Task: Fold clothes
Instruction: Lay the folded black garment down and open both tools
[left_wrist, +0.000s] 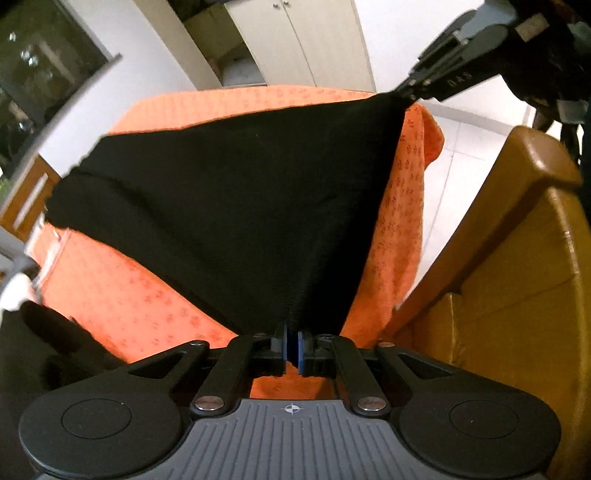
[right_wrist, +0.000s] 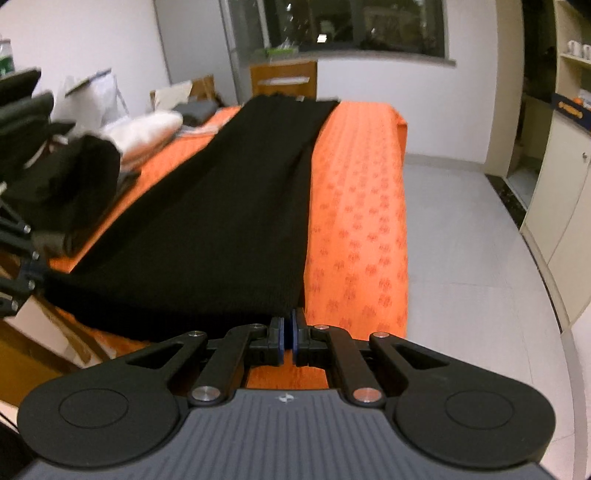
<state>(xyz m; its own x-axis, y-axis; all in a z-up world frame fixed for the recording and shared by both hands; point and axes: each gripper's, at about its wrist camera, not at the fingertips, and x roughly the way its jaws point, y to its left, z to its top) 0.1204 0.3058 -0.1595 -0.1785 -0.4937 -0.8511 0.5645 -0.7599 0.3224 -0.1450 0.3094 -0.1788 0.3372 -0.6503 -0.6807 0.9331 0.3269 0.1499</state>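
**Now: a black garment stretched between two tongs over the bed**

Clearly, a black garment (right_wrist: 221, 206) is held at two corners of its near edge, so that this edge is kept taut and level above the orange bedspread (right_wrist: 358, 206). The left gripper (left_wrist: 293, 345) is closed narrowly, with dark cloth pinched between its blue pads. The right gripper (right_wrist: 288, 334) is likewise closed tight on the corner nearest the right edge of the bed. In the left wrist view, the right gripper is seen at the upper right with the cloth drawn to a point at its tip.

The far end of the garment is laid flat along the bed, reaching toward the far edge, while the near end is lifted. This hold is judged to serve a lengthwise fold: with both corners gripped evenly, the near edge can be carried over the far part without skewing.

A pile of other clothes (right_wrist: 147, 129) is left at the left edge of the bed, clear of the working area.
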